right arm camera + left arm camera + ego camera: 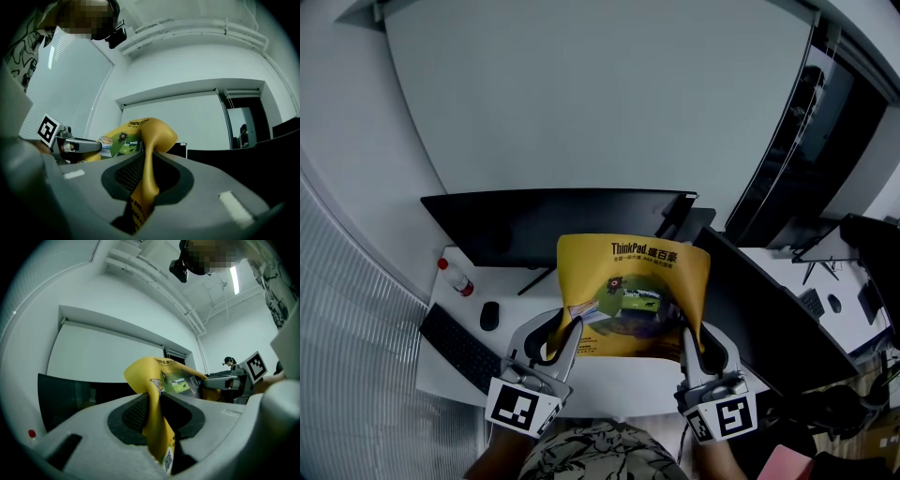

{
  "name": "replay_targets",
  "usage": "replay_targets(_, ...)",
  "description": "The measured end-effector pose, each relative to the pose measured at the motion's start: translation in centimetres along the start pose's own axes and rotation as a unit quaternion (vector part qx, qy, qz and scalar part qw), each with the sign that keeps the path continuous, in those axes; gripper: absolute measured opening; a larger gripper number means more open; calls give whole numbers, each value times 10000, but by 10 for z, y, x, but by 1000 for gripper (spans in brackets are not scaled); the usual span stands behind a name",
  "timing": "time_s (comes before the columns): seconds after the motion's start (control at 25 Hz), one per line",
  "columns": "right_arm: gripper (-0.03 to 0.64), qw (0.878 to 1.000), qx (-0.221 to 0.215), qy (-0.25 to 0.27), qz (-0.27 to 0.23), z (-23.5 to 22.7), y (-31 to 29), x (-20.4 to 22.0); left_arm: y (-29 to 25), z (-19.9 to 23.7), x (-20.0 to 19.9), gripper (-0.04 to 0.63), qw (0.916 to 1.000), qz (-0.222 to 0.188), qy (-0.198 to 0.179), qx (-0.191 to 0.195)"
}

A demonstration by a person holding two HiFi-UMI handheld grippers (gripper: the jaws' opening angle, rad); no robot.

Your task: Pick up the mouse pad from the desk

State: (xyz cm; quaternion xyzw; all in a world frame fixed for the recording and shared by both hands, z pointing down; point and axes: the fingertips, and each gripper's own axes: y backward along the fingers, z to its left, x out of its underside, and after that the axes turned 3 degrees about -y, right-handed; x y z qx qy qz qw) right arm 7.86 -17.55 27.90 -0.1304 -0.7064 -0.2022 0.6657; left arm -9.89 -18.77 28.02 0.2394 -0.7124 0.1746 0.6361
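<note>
Over the white bench, in front of the person, a yellow mouse pad is held up with its printed face turned toward the head camera. A line of lettering runs along its top and a green picture sits in the middle. It hangs between the two tools, stretched across from one to the other, with its upper edge curling over. The left tongs are clamped on its lower left corner. The gripper's own view shows the yellow sheet squeezed flat between the two dark ribbed pads, with the corner and its small printed code poking out underneath. The right tongs are pinched shut the same way on the lower right corner, the pad folding up and away from the pads. Both tools sit at about the same height, one on each side of the pad. Behind the pad stands a dark monitor, partly covered by its top edge. To the left on the bench lie a black mouse, a black keyboard and a small bottle with a red cap. A second dark screen angles off to the right.
</note>
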Motion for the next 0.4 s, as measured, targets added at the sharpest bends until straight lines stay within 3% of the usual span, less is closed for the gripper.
replay_targets(0.2,60,10000,-13,9,15,0,-1,1,-2,1,-4,95,9998,-119,163,-63)
replay_targets(0.4,60,10000,-24,34,10,-1,-3,3,-2,0,4,95,10000,-5,-1,17)
